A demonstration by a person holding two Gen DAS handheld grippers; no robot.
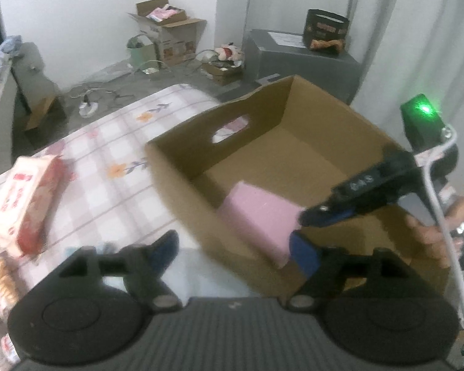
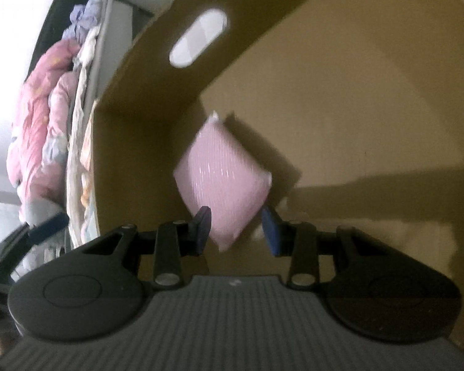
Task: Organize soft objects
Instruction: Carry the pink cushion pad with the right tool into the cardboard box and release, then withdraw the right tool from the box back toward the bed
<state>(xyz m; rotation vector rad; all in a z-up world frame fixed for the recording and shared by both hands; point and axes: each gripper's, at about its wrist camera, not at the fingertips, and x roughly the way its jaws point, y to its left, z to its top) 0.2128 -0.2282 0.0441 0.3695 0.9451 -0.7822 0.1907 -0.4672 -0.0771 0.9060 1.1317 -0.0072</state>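
An open cardboard box [image 1: 182, 179] stands on a bed with a checked floral sheet [image 1: 108, 142]. A pink soft pack [image 1: 256, 219] sits tilted near the box's front corner. My right gripper [image 1: 312, 216] reaches in from the right and is shut on the lower corner of the pink pack [image 2: 222, 170]; in the right wrist view that corner lies between the right gripper's [image 2: 236, 227] blue pads. My left gripper [image 1: 233, 244] is open wide and straddles the box's near wall, pressing on nothing. A red-and-white tissue pack [image 1: 24, 204] lies on the sheet to the left.
A person's hand [image 1: 430, 232] holds the right gripper's handle. Another printed pack [image 1: 0, 278] lies at the bed's left edge. Cartons [image 1: 170, 31], a grey cabinet [image 1: 297, 65] and a power strip [image 1: 88, 108] are beyond the bed. Pink bedding [image 2: 43, 142] is heaped beside the box.
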